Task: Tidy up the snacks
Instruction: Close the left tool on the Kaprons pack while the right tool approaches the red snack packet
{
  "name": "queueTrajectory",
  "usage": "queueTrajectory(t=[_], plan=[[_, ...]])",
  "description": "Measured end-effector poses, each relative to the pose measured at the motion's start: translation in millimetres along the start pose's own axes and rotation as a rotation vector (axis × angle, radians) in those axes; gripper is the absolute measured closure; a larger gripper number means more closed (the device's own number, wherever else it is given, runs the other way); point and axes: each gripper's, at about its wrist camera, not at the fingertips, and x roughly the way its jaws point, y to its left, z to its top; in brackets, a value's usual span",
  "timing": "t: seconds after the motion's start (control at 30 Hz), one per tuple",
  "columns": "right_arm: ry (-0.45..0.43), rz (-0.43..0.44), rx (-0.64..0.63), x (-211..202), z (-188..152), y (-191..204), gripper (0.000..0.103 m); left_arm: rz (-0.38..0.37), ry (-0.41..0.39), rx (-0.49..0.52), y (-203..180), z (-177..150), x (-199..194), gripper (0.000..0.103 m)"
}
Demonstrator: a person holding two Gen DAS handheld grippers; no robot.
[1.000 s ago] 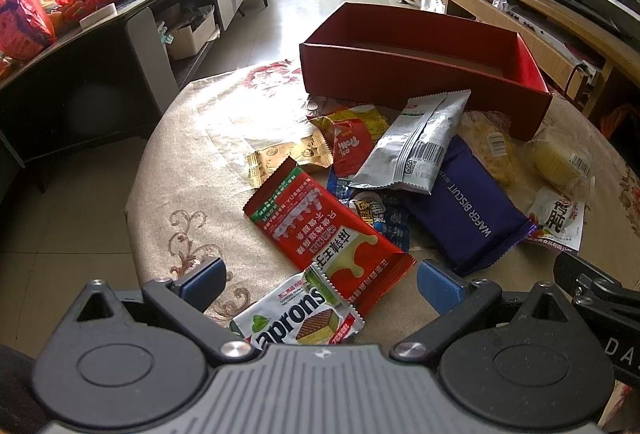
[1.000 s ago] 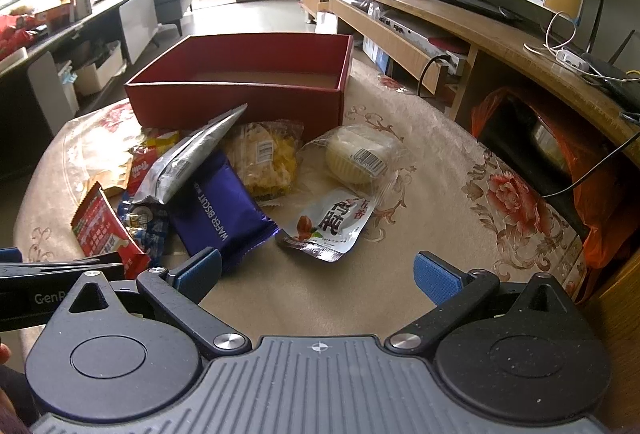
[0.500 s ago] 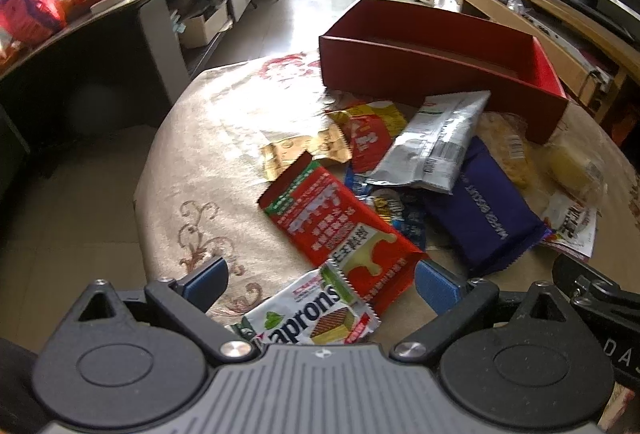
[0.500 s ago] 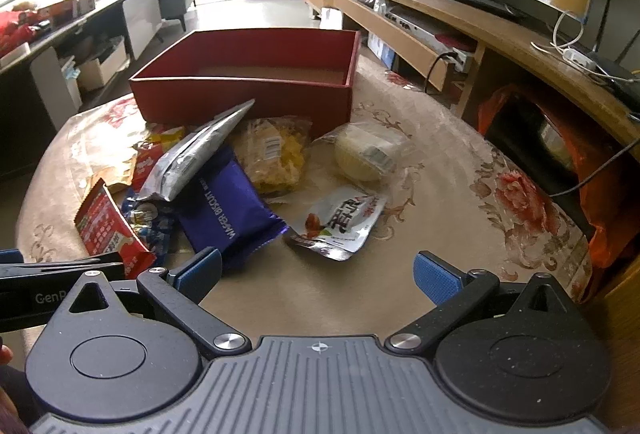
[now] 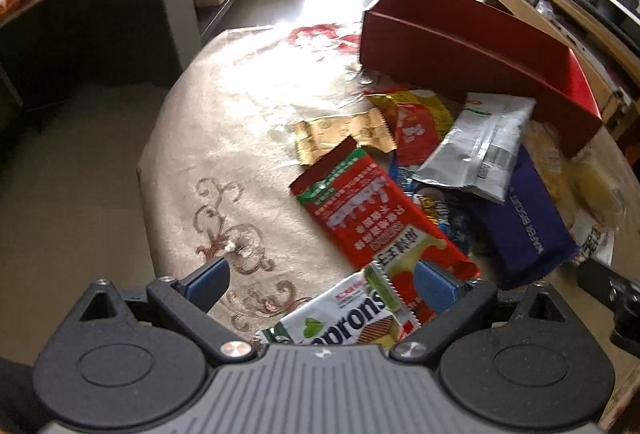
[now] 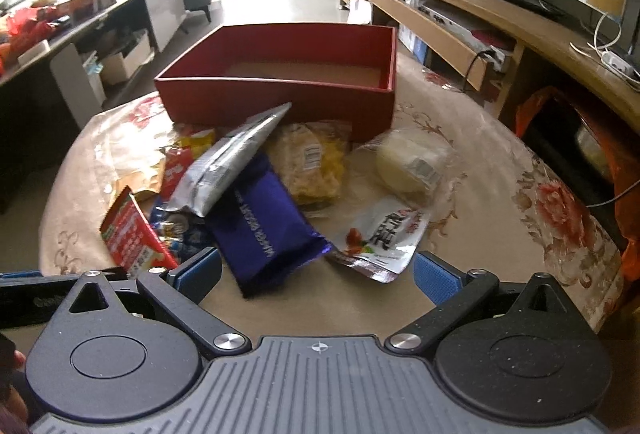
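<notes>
Left wrist view: left gripper [image 5: 320,284] held low over the near edge of the round table [image 5: 224,138], jaws spread wide, nothing between the pads; white Loacker-type wafer pack [image 5: 344,316] lying on the cloth between the two blue fingertips [image 5: 208,280], untouched as far as visible; long red snack pack [image 5: 372,218] lying diagonally just beyond, its near end overlapped by the white pack; gold wrapper [image 5: 340,134] and red-and-yellow sachet [image 5: 416,122] farther out; silver pouch [image 5: 480,146] resting across the pile, over one end of the purple wafer biscuit pack [image 5: 524,218]; small blue foil pack [image 5: 440,210] partly buried between red pack and purple pack; red box [image 5: 472,54] standing open at the far side of the table, interior hidden from this angle; tip of the other gripper visible at the right edge.

Right wrist view: right gripper [image 6: 318,276] also low at the near edge of the table, jaws fully apart and holding nothing; purple wafer biscuit pack [image 6: 264,226] directly ahead, its near end close to the left fingertip; white date pouch [image 6: 380,234] just beside it, toward the right fingertip; clear bag of yellow snacks [image 6: 312,162] and wrapped round bun [image 6: 412,164] behind, both just in front of the red box [image 6: 280,98]; box interior showing a bare brown floor; silver pouch [image 6: 228,162] tilted across the purple pack; long red snack pack [image 6: 132,238] at the left, beside the left gripper body.
</notes>
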Motion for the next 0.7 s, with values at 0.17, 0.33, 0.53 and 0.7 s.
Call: queueTrajectory(t=[0.17, 0.33, 0.53, 0.7], plan=[[0.026, 0.04, 0.011, 3, 1, 2, 0.0, 0.016, 0.032, -0.008, 4, -8, 3, 0.003], [-0.02, 0.067, -0.02, -9, 10, 8, 0.0, 0.006, 0.086, -0.035, 3, -12, 15, 0.004], [-0.014, 0.09, -0.029, -13, 9, 3, 0.0, -0.035, 0.065, 0.194, -22, -12, 8, 0.004], [0.007, 0.113, -0.008, -15, 6, -5, 0.0, -0.066, 0.082, 0.411, -32, -16, 9, 0.004]])
